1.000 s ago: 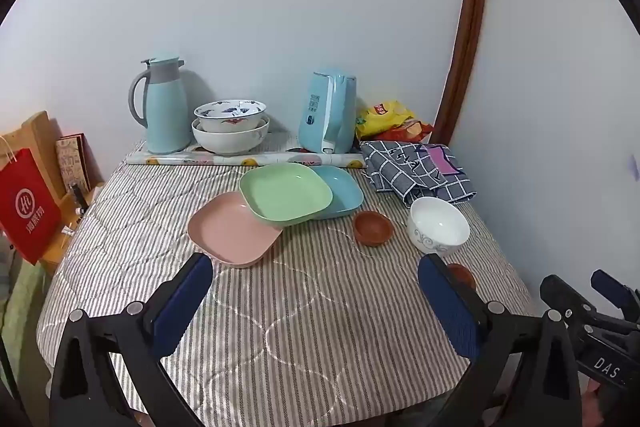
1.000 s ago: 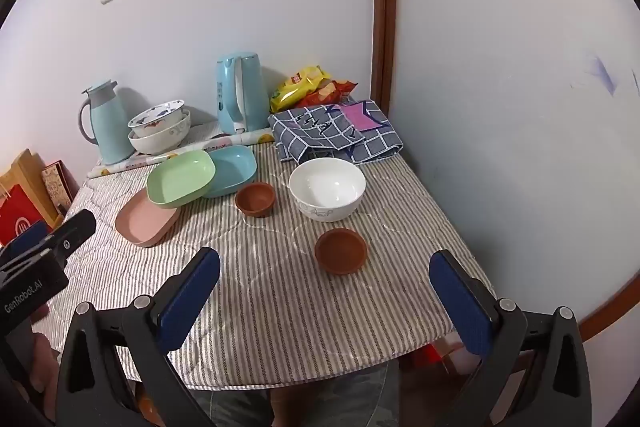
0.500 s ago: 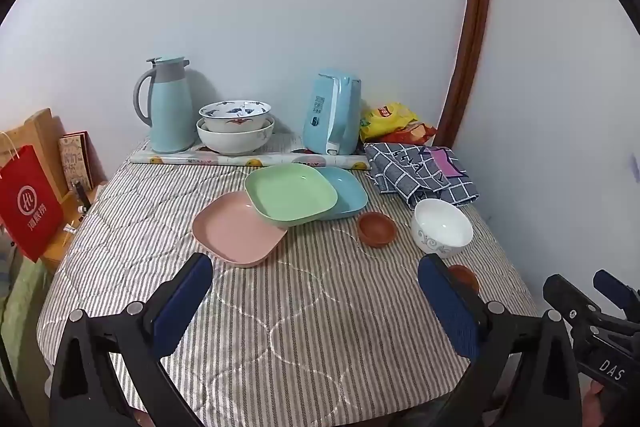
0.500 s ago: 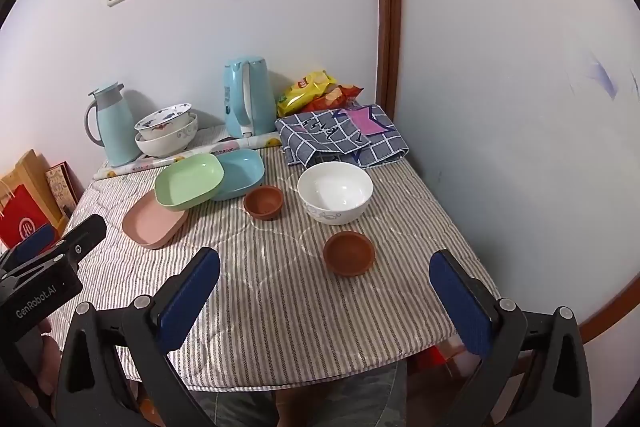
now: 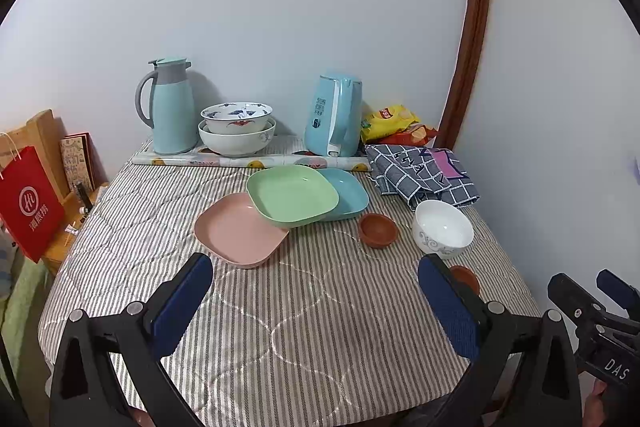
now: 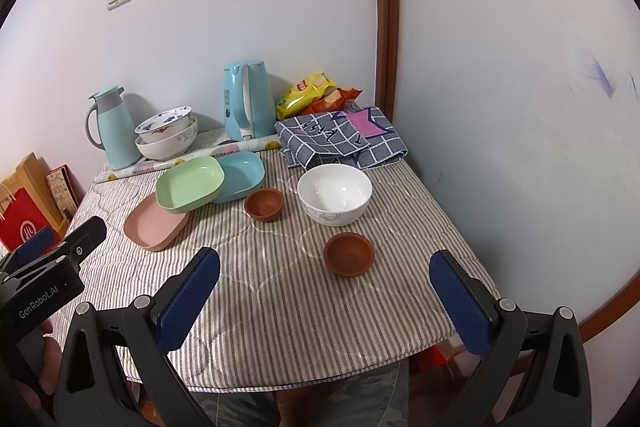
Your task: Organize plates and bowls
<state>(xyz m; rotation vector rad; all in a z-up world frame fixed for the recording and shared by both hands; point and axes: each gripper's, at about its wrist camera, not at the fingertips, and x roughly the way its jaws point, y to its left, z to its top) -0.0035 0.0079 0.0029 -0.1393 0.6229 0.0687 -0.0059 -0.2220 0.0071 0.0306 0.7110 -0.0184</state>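
Both of our grippers hover above the near edge of the striped quilted tablecloth (image 6: 280,307): the left gripper (image 5: 316,301) and the right gripper (image 6: 324,301) each have their blue-padded jaws spread wide with nothing between them. Just ahead of our right gripper we see a small brown clay saucer (image 6: 349,253), and beyond it a white ceramic bowl with a grey pattern (image 6: 334,193) beside a small brown clay cup (image 6: 263,204). Further left, a square green plastic plate (image 5: 292,195) rests tilted across a square pink plastic plate (image 5: 239,229) and a square blue plastic plate (image 5: 348,193). Against the wall we see two stacked patterned porcelain bowls (image 5: 237,129) between a pale blue thermos jug (image 5: 168,107) and a pale blue electric kettle (image 5: 334,115), with a folded checked cloth (image 5: 420,175) in the far right corner of the table.
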